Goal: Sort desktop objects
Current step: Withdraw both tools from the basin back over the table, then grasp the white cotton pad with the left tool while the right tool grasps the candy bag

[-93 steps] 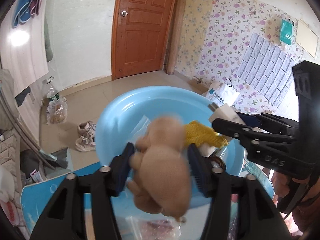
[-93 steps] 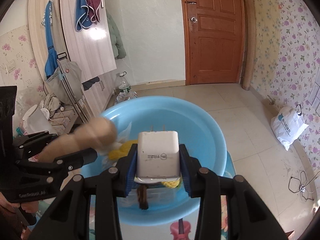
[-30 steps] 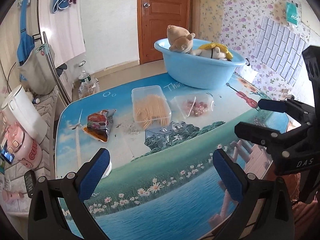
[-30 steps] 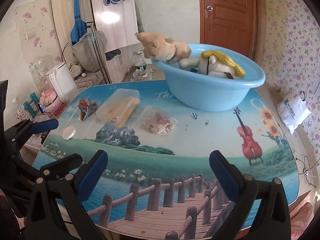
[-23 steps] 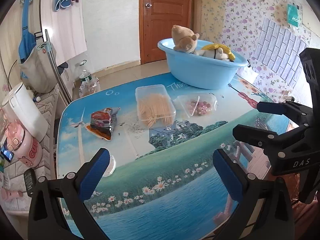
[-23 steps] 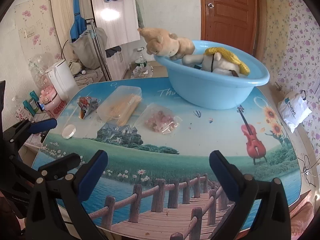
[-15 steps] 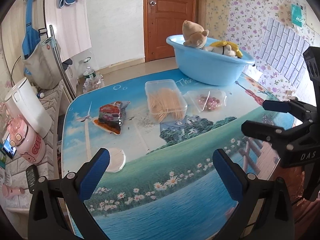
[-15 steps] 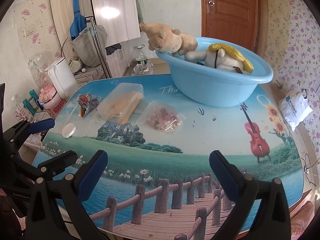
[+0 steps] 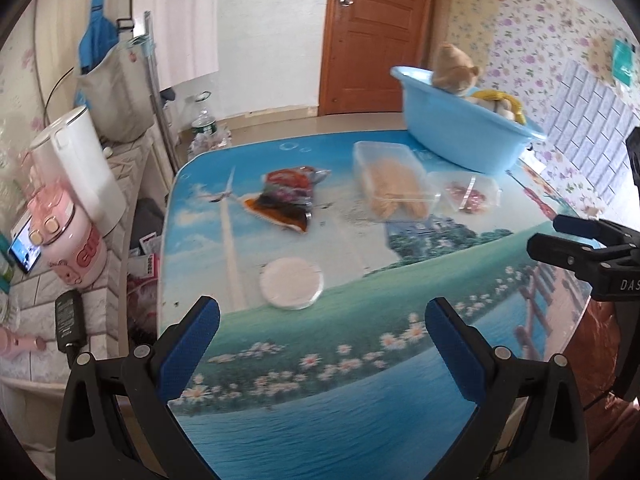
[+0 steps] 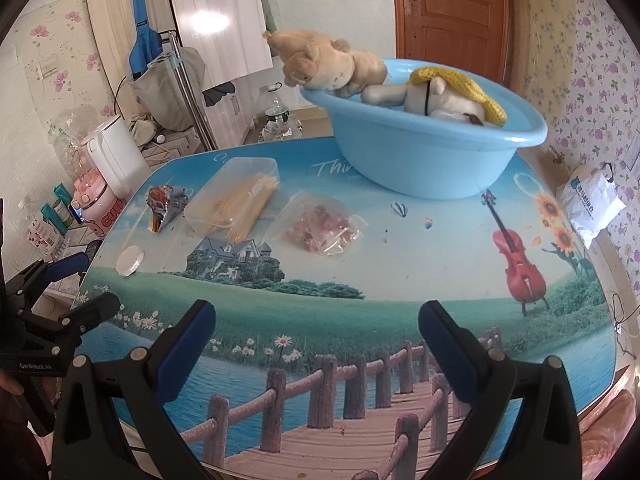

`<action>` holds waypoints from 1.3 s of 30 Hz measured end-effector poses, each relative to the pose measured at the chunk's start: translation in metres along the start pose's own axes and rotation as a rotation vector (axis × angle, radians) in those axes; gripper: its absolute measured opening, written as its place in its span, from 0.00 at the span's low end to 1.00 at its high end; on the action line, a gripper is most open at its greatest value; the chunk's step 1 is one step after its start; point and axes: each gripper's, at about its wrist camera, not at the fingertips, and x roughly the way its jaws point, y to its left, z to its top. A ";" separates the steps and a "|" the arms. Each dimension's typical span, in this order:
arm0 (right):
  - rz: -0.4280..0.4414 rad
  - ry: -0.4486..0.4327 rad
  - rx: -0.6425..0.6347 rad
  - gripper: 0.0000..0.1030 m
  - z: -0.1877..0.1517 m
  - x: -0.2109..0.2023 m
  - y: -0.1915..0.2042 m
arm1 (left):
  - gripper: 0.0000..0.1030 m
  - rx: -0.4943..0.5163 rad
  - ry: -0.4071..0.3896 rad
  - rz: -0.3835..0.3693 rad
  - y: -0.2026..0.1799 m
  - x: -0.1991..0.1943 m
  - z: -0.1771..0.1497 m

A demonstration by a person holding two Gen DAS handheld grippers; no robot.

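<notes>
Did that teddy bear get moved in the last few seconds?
Yes. The teddy bear, earlier clamped in the left gripper above the blue basin, now rests on its rim.

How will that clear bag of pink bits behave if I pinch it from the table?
The clear bag looks thin and crinkled, so it will probably flop and sag around the fingers. Its loose pink pieces will likely slide to the low end. The glossy film may slip, so pinching an empty corner seems safer.

"DAS" is on the right gripper (image 9: 576, 236), "GenRobot.AI" on the left gripper (image 10: 60, 284), "Thin" on the table (image 10: 332, 168).
</notes>
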 end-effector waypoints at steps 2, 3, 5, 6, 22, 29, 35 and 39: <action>-0.004 0.001 -0.002 1.00 0.000 0.002 0.001 | 1.00 -0.018 0.000 0.000 0.007 0.002 -0.001; -0.008 -0.001 -0.005 1.00 0.000 0.002 0.001 | 0.98 -0.030 -0.002 0.000 0.012 0.003 -0.002; -0.013 -0.004 -0.008 1.00 0.001 0.003 -0.001 | 0.90 -0.049 -0.002 -0.002 0.018 0.005 -0.003; -0.018 -0.004 -0.007 1.00 0.002 0.005 -0.002 | 0.82 -0.057 0.001 -0.001 0.021 0.007 -0.003; -0.032 -0.004 -0.034 0.99 0.044 0.038 -0.008 | 0.39 0.066 0.027 0.029 0.012 0.031 0.007; -0.020 0.029 -0.063 0.81 0.052 0.059 -0.001 | 0.36 0.067 0.023 0.018 0.012 0.033 0.009; 0.001 0.026 -0.056 0.34 0.051 0.055 -0.006 | 0.36 0.056 0.024 0.018 0.013 0.033 0.009; -0.003 0.017 -0.045 0.29 0.048 0.048 -0.013 | 0.36 0.048 0.028 0.008 0.010 0.033 0.011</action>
